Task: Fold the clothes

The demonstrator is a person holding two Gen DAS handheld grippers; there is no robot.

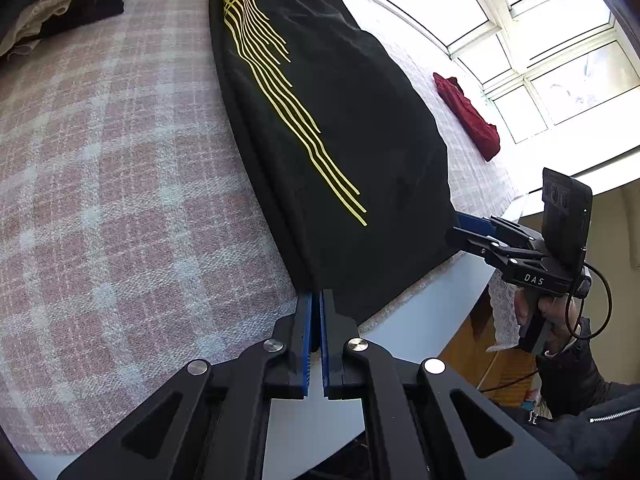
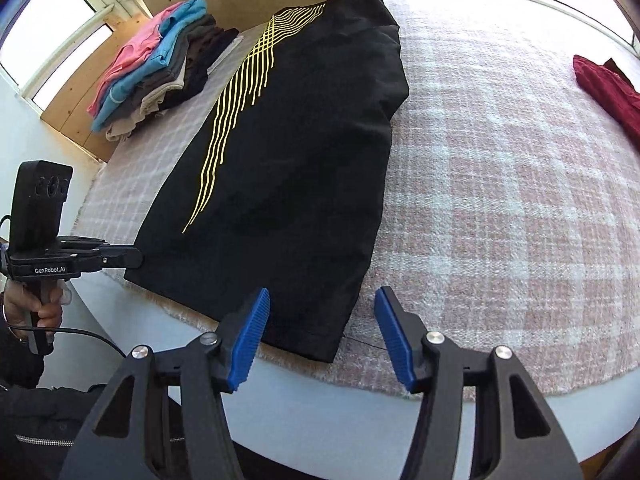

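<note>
A black garment with yellow line print (image 1: pixel 340 128) lies lengthwise on the pink plaid cloth, near end at the table edge; it also shows in the right wrist view (image 2: pixel 296 168). My left gripper (image 1: pixel 316 300) is shut on the garment's near-left corner; it shows in the right wrist view (image 2: pixel 132 258) at that corner. My right gripper (image 2: pixel 322 300) is open, its blue pads either side of the near-right corner, not pinching it. It shows in the left wrist view (image 1: pixel 460 228) at that corner.
A stack of folded clothes (image 2: pixel 160 68), pink and blue on top, sits at the far left of the table. A dark red garment (image 2: pixel 608 88) lies at the right; it shows in the left wrist view (image 1: pixel 468 116). The plaid cloth (image 2: pixel 500 200) covers the white table (image 2: pixel 360 420).
</note>
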